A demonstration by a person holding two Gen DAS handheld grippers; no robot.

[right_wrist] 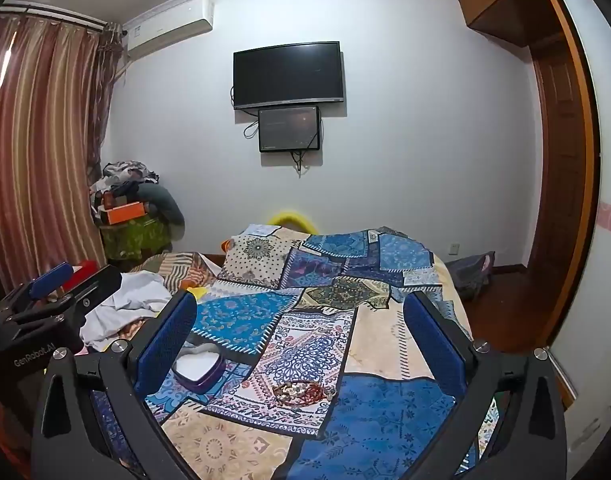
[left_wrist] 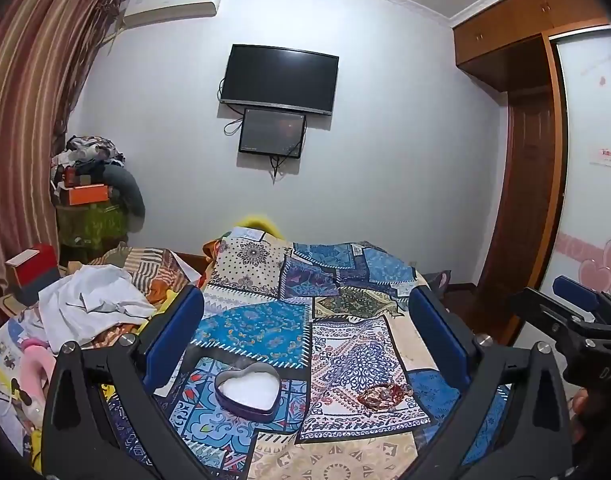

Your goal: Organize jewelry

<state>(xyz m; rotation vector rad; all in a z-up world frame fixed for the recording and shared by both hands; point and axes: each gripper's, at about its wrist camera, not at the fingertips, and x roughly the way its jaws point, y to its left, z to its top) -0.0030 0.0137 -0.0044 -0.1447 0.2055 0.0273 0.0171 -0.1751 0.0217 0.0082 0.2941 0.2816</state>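
Note:
A heart-shaped purple tin (left_wrist: pixel 247 392) with a white lining sits open on the patchwork bedspread (left_wrist: pixel 345 344). A small heap of red and gold jewelry (left_wrist: pixel 383 394) lies to its right. My left gripper (left_wrist: pixel 305 332) is open and empty above both, tin nearer its left finger. In the right wrist view the tin (right_wrist: pixel 199 366) lies by the left finger and the jewelry (right_wrist: pixel 303 392) lies between the fingers. My right gripper (right_wrist: pixel 299 336) is open and empty. It also shows at the right edge of the left wrist view (left_wrist: pixel 577 312).
Crumpled white clothes (left_wrist: pixel 89 304) and toys lie on the bed's left side. A pile of boxes and clothes (left_wrist: pixel 93 184) stands by the striped curtain. A TV (left_wrist: pixel 279 78) hangs on the far wall. A wooden wardrobe (left_wrist: pixel 525 160) is at the right.

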